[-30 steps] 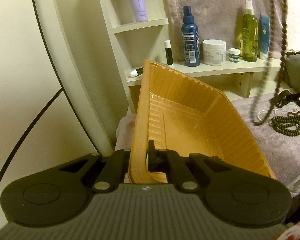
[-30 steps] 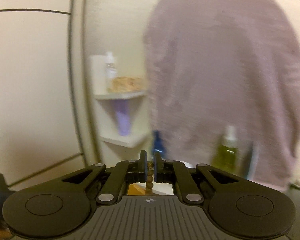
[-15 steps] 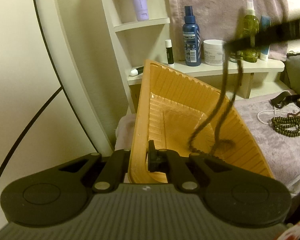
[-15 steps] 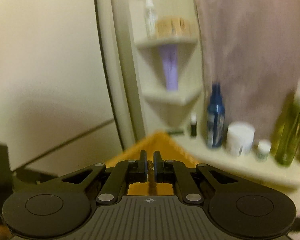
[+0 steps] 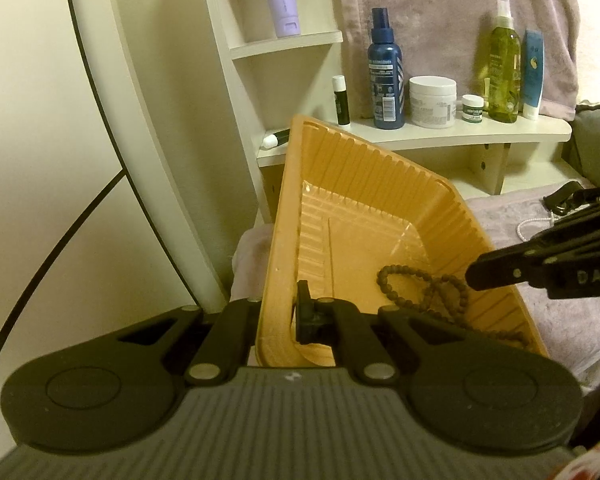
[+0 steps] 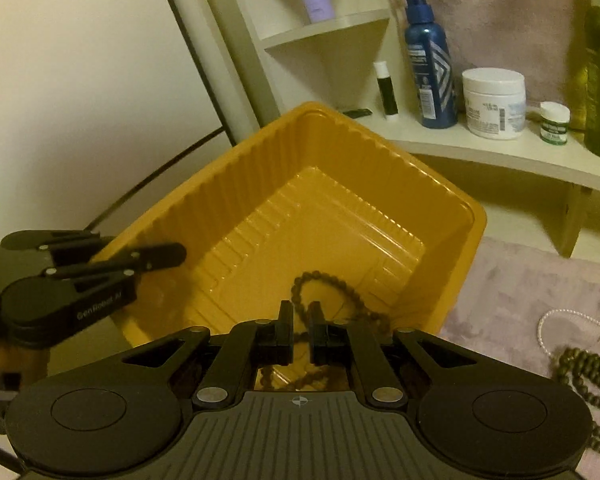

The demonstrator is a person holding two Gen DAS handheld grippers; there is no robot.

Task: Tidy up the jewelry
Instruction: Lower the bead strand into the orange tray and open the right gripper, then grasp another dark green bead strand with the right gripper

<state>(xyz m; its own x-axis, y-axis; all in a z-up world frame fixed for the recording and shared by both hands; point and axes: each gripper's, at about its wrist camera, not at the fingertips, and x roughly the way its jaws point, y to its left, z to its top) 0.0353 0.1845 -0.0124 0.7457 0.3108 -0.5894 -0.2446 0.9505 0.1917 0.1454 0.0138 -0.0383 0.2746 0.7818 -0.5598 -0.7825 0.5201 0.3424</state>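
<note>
Beads dropped into a tilted tray

The orange tray (image 5: pixel 364 208) is held tipped up at an angle above the towel (image 5: pixel 572 320), likely so jewelry slides to its low corner and stays put. The left claw (image 5: pixel 278 316) is clamped on the tray's near wall, one finger inside and one outside, pointing somewhat downward. The right claw (image 6: pixel 299 336) hangs over the tray's low side, angled down into it; its jaws have just been opening and now stand apart, with a strand showing in the gap but no pad pressing it. The brown beads (image 5: pixel 424 288) lie coiled on the tray floor, so that piece looks delivered. More beads (image 6: pixel 584 376) and a pearl strand (image 6: pixel 548 324) wait on the towel.
</note>
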